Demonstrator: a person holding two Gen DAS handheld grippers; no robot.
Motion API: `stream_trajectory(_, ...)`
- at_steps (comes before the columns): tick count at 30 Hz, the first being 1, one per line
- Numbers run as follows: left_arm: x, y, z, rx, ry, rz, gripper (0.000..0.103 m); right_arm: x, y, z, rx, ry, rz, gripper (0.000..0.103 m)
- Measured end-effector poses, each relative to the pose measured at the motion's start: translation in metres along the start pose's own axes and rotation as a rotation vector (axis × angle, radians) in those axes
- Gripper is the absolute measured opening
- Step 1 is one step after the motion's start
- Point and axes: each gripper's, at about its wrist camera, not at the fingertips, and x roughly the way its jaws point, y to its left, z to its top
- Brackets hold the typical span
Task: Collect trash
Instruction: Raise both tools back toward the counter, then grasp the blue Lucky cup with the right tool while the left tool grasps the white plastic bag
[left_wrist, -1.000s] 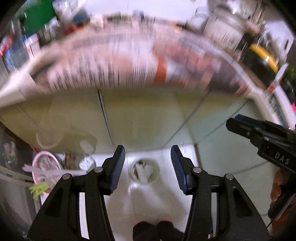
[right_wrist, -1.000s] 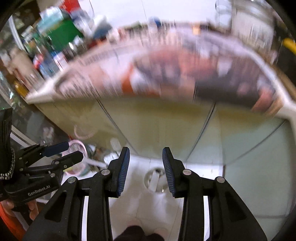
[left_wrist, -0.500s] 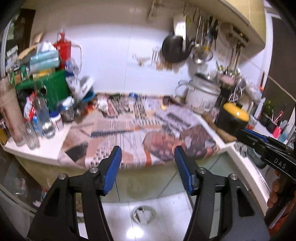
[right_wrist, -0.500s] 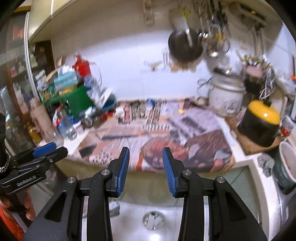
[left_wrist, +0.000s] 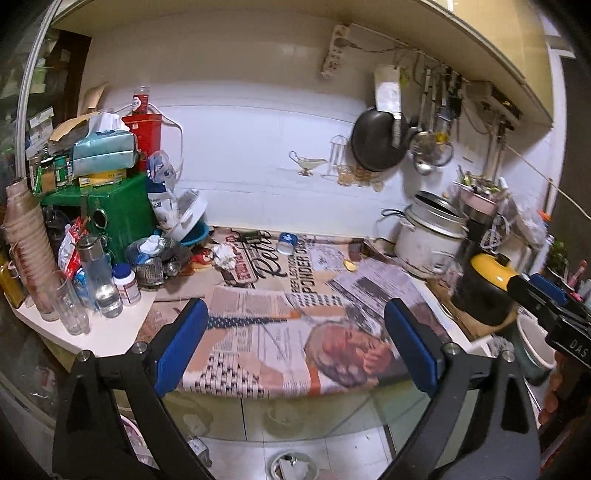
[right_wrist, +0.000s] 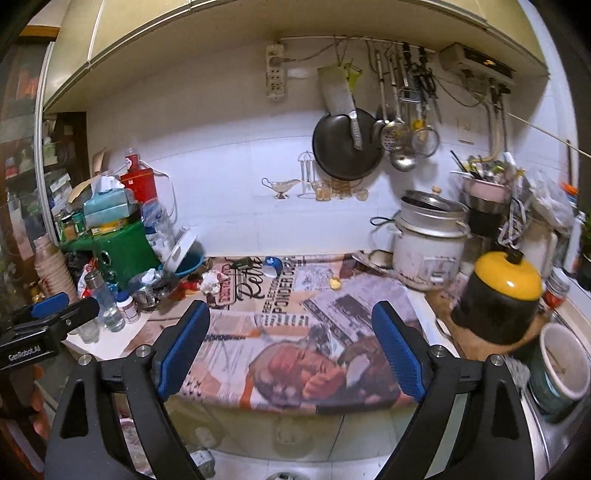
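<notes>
Trash lies at the back of the newspaper-covered counter (left_wrist: 280, 332): a crumpled white paper (left_wrist: 225, 254) (right_wrist: 211, 280), a tipped blue-and-white cup (left_wrist: 286, 242) (right_wrist: 273, 266) and a small yellow scrap (left_wrist: 348, 264) (right_wrist: 335, 282). My left gripper (left_wrist: 293, 310) hovers before the counter's front edge, its jaws opening wide with nothing between them. My right gripper (right_wrist: 291, 310) hangs beside it at the same height, jaws also opening and empty. Each gripper shows at the edge of the other's view: the right gripper (left_wrist: 532, 286) and the left gripper (right_wrist: 77, 301).
Bottles and glasses (left_wrist: 99, 291), a green box (left_wrist: 118, 218) and piled clutter crowd the counter's left. A rice cooker (right_wrist: 428, 251) and a black pot with a yellow lid (right_wrist: 498, 295) stand at the right. A pan (right_wrist: 345, 147) hangs on the wall. A floor drain (left_wrist: 291, 467) lies below.
Both views have swung up from the floor and cabinet doors to the countertop. Both pairs of jaws have spread much wider.
</notes>
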Motion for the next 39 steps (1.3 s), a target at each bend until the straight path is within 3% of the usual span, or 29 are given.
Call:
stream_trajectory(10,0.107,-0.011,0.045,-0.106,0.037,0.16,0.096,0.09,-0.042,0.042,-0.082,0.044,0.133,0.088)
stream_trajectory(22,0.218,0.011,0.051,-0.181,0.169,0.29,0.096,0.198,-0.069,0.05,-0.096,0.18,0.223,0.088)
stream_trajectory(29,0.3,0.063,0.053,-0.173,0.247,0.292,0.096,0.267,-0.056,0.047,-0.057,0.269,0.207,0.088)
stream_trajectory(39,0.46,0.153,0.057,-0.117,0.426,0.198,0.096,0.401,-0.008,0.041,0.03,0.405,0.125,0.088)
